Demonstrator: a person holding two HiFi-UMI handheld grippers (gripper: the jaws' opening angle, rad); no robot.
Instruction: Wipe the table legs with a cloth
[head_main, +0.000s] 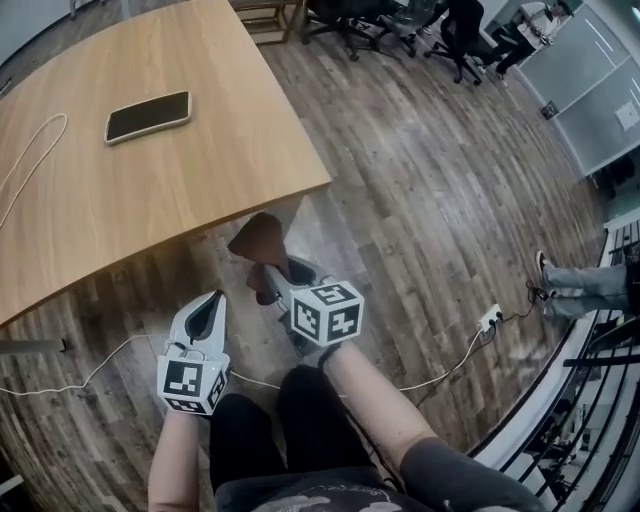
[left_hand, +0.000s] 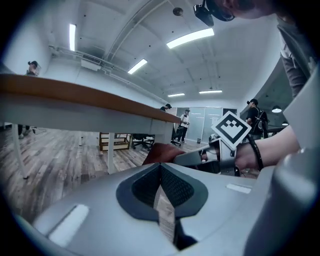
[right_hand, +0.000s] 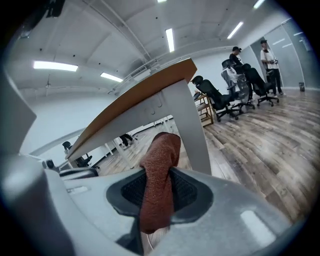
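Note:
A brown cloth (head_main: 258, 240) is pinched in my right gripper (head_main: 270, 278), just below the corner of the wooden table (head_main: 150, 190). In the right gripper view the cloth (right_hand: 159, 170) stands up between the shut jaws of the right gripper (right_hand: 159, 176), close in front of the white table leg (right_hand: 192, 125). My left gripper (head_main: 210, 302) hangs lower left, shut with nothing in it. In the left gripper view its jaws (left_hand: 161, 172) meet; the cloth (left_hand: 162, 152) and a white leg (left_hand: 111, 152) lie beyond. The tabletop hides the leg in the head view.
A black phone (head_main: 148, 116) and a white cable (head_main: 30, 160) lie on the tabletop. A floor cable runs to a power strip (head_main: 488, 320). Office chairs (head_main: 400, 20) stand at the back, a seated person's legs (head_main: 580, 285) and a railing at right.

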